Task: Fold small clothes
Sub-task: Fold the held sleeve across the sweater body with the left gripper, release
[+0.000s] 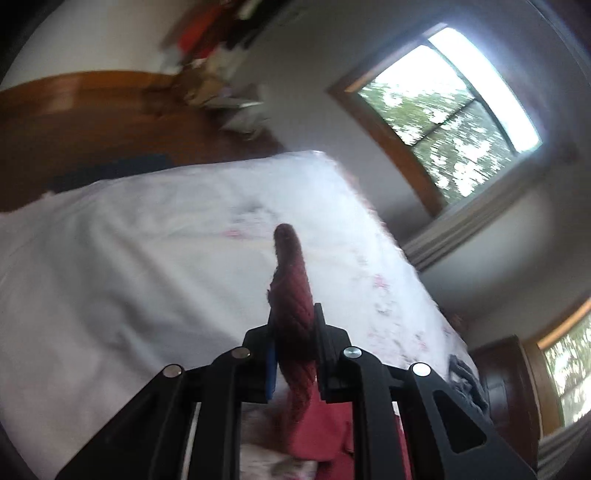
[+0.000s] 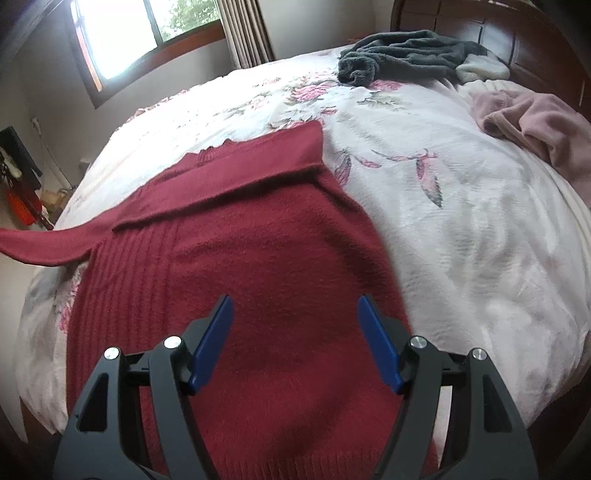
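A dark red knitted sweater (image 2: 258, 229) lies spread on the floral bedspread (image 2: 461, 229). One sleeve is folded across its upper part. The other sleeve (image 2: 40, 243) stretches out to the left, lifted off the bed. In the left wrist view that red sleeve (image 1: 293, 295) sticks up between the fingers of my left gripper (image 1: 295, 317), which is shut on it, raised over the bed. My right gripper (image 2: 295, 306) hovers open just above the sweater's body, with nothing between its blue pads (image 2: 214, 343).
A grey fleecy garment (image 2: 402, 55) and a white piece (image 2: 480, 68) lie near the wooden headboard (image 2: 480, 26). A pink garment (image 2: 535, 122) sits at the bed's right side. Windows (image 1: 443, 110) and clutter on the floor (image 2: 22, 192) surround the bed.
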Demonstrator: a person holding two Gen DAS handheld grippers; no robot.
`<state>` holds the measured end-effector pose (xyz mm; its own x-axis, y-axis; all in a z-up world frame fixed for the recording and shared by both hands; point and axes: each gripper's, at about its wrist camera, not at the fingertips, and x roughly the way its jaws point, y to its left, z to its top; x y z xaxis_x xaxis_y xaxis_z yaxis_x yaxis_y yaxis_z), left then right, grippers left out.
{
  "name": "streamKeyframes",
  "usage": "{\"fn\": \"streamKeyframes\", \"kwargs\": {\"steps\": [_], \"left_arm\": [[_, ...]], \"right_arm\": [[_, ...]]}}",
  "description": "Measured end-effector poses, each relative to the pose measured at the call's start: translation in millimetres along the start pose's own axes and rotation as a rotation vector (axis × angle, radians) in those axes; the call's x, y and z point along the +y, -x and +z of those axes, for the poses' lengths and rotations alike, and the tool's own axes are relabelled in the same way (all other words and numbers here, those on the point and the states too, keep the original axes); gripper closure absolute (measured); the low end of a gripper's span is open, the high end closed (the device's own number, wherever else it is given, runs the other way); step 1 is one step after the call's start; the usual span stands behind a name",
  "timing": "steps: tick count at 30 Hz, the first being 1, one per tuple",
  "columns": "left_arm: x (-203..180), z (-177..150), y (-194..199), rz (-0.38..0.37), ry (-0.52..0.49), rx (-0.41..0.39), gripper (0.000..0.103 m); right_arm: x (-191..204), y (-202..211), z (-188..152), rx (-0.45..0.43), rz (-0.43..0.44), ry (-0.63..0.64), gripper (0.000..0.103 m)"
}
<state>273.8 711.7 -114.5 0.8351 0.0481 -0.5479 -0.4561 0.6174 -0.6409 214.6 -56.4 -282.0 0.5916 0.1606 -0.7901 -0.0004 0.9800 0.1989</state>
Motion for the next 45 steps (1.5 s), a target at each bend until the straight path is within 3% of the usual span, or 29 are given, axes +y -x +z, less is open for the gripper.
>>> {"fn": "streamKeyframes", "kwargs": {"steps": [5,10,12,18,27,31,34,35,39,40,42,45], "left_arm": [[-75.5,-4.9,-29.8,-0.054,-0.104,0.025,0.087],[-142.7,-38.1,-54.6,-0.086,-0.248,0.086,0.087],[-163.8,-59.4,-56.2,-0.105,-0.291,0.109,0.087],[-229.7,-122.3,-110.4,-0.136,-0.421,0.210,0.087],[-285.3,-265.9,-202.1,-0.113,-0.630,0.420,0.088],[-293.1,-332.5,-237.9,-0.111,-0.686,0.532,0.087],[-286.6,-376.3,-263.3,-0.086,-0.730,0.669,0.073],[-280.5,-384.3,-264.4,-0.068,-0.738,0.675,0.065],[-238.7,-371.2,-239.7,-0.098,-0.602,0.657,0.045],[-221.4,-363.3,-223.1,-0.108,-0.566,0.648,0.044],[-196.6,-358.3,-197.4,-0.104,-0.552,0.637,0.043],[-158.9,-359.2,-157.1,-0.082,-0.556,0.627,0.039]], "right_arm": [[-12.5,13.9,1.0,-0.011,0.017,-0.031,0.032],[-23.4,18.7,1.8,-0.011,0.031,-0.051,0.032],[-28.4,19.3,2.0,-0.012,0.036,-0.057,0.032],[-40.6,14.9,2.4,-0.002,0.060,-0.102,0.031],[-54.8,-1.6,2.1,0.022,0.079,-0.134,0.031],[-56.0,-11.8,1.2,0.036,0.072,-0.135,0.031],[-55.6,-20.8,6.4,0.057,0.090,-0.150,0.030],[-53.3,-24.7,11.2,0.067,0.099,-0.149,0.028],[-40.6,-36.3,39.3,0.078,0.177,-0.151,0.024],[-35.5,-42.5,50.2,0.085,0.213,-0.157,0.024],[-20.7,-61.5,76.1,0.119,0.307,-0.171,0.024],[4.4,-116.4,117.4,0.266,0.509,-0.269,0.038]]}}
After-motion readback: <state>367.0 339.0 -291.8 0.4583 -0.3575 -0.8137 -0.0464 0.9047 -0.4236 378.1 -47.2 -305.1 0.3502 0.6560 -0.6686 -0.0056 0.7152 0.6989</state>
